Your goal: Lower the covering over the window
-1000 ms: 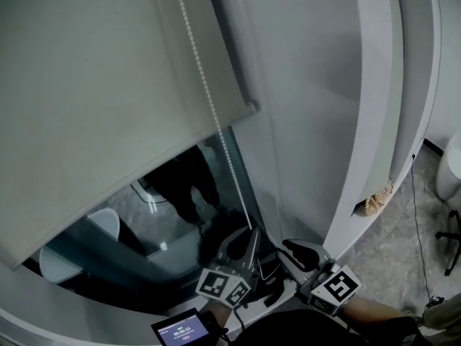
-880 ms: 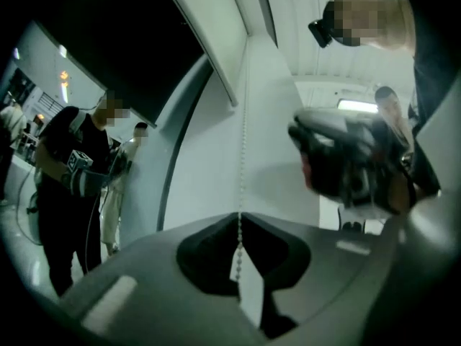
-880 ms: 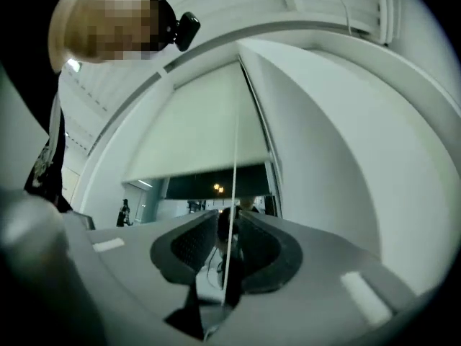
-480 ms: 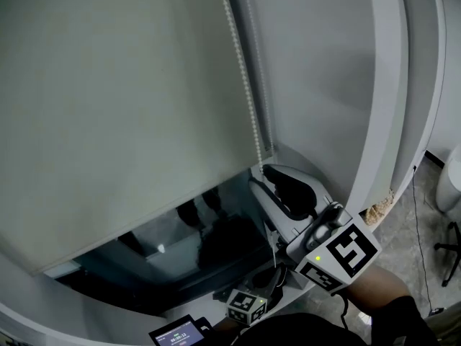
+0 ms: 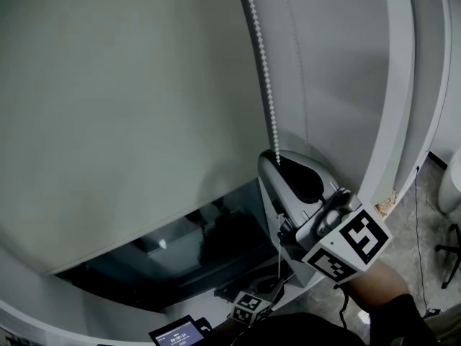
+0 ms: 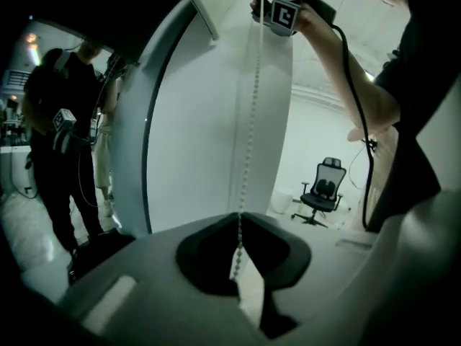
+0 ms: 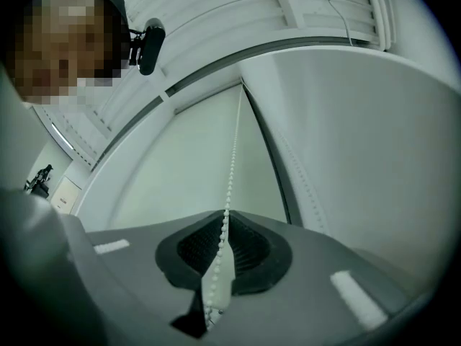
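Observation:
The grey roller blind covers most of the window; its lower edge crosses above a strip of dark glass. A white bead chain hangs beside it. My right gripper is raised and shut on the chain, which runs between its jaws. My left gripper sits low at the frame's bottom, mostly hidden. In the left gripper view the chain rises taut from its shut jaws to the right gripper overhead.
A white curved window frame stands just right of the chain. An office chair and a standing person are in the room behind. A small lit screen sits at the bottom edge.
The left gripper has sunk along the chain to the bottom of the view. The right gripper has risen and taken the chain higher up. The blind's lower edge has come down.

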`<action>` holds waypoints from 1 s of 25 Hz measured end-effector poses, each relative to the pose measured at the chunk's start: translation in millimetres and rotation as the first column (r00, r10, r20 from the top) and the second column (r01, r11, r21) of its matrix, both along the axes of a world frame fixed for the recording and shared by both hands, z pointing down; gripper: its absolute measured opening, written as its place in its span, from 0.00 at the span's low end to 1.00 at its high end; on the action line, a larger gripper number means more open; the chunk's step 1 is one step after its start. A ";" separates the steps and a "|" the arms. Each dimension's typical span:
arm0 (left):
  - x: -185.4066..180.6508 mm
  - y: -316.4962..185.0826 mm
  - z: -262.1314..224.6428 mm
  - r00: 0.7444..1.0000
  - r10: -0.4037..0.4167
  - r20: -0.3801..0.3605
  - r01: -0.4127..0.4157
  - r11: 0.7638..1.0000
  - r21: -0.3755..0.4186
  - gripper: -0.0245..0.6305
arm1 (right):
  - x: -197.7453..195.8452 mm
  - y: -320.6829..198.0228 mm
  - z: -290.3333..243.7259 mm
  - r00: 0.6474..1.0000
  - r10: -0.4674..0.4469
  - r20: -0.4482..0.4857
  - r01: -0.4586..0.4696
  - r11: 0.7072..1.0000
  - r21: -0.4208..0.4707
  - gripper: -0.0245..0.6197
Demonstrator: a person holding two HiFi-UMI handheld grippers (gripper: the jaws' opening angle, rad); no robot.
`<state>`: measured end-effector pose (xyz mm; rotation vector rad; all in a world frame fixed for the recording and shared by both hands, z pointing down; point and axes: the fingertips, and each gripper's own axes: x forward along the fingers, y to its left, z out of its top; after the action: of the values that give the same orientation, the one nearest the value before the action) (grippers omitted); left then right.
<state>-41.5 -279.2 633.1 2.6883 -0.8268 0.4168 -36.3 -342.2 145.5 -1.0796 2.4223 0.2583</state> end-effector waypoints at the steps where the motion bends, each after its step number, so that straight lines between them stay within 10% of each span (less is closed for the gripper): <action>1: 0.2 -0.5 -0.1 1.000 -0.003 -0.005 0.003 1.000 -0.003 0.06 | 0.8 1.6 -1.3 1.000 0.001 0.001 -0.001 1.000 0.008 0.08; 14: -15.4 -13.7 -23.1 0.999 -0.051 -0.004 0.051 0.995 0.089 0.07 | 2.1 12.5 -14.5 0.998 0.060 0.001 -0.059 0.988 0.146 0.06; 20: -32.6 -10.8 -95.3 0.977 -0.141 -0.159 0.184 0.937 0.298 0.13 | 5.1 9.4 105.5 0.993 0.064 -0.100 -0.069 0.996 -0.053 0.06; 25: -51.3 -4.2 -167.6 0.949 -0.134 -0.287 0.246 0.882 0.403 0.11 | -3.5 18.7 240.5 0.976 -0.006 -0.216 -0.063 0.949 -0.310 0.06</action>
<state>-92.8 -283.3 465.5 2.9240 -1.2119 -0.1814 -39.9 -323.5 386.0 -1.2821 2.7081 -0.0078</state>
